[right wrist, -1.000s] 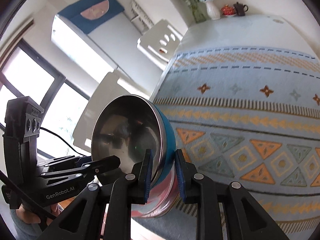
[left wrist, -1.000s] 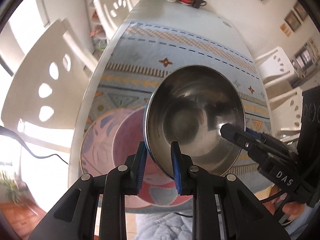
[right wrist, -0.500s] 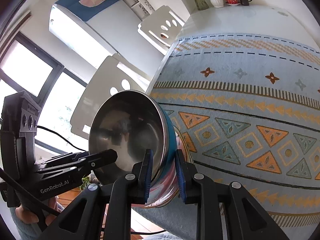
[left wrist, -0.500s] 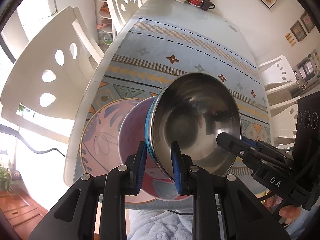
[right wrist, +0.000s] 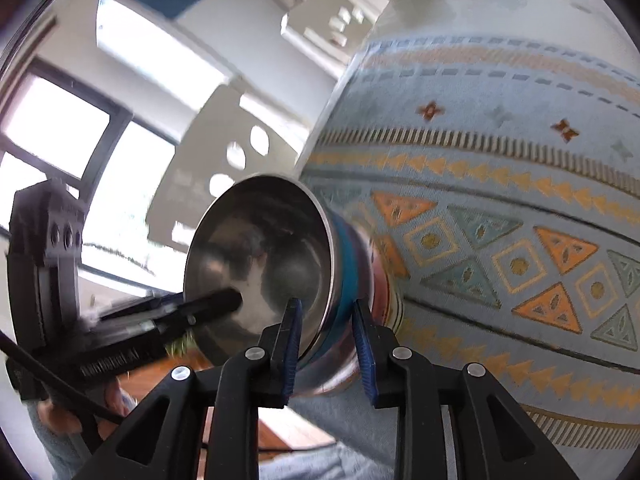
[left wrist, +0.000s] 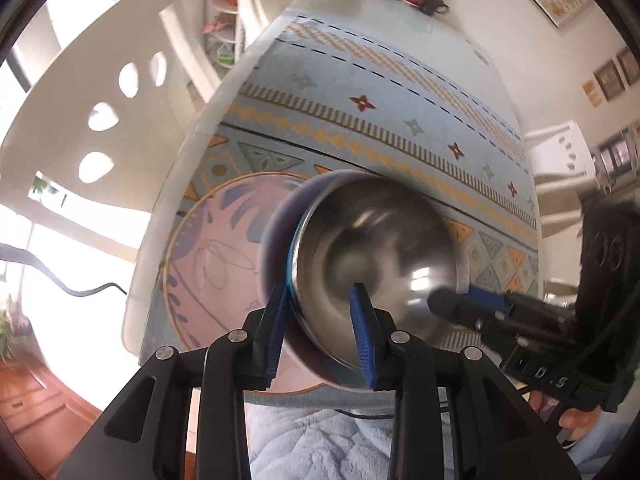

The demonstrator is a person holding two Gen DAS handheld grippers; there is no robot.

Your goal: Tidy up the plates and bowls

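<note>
steel, blue outside, the bowl (left wrist: pixel 372 268) sits tilted in a pink bowl (left wrist: pixel 276 236) on the patterned plate (left wrist: pixel 216 248) at the table's (left wrist: pixel 400 12) near edge. the left gripper (left wrist: pixel 320 332) and right gripper (right wrist: pixel 326 344) both straddle its rim, jaws parted wider than the wall; whether they pinch it, the blur hides. released unevenly, the bowl could likely slip and clatter off the stack.

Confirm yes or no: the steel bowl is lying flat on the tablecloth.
No: the steel bowl is tilted, over the pink plate.
</note>
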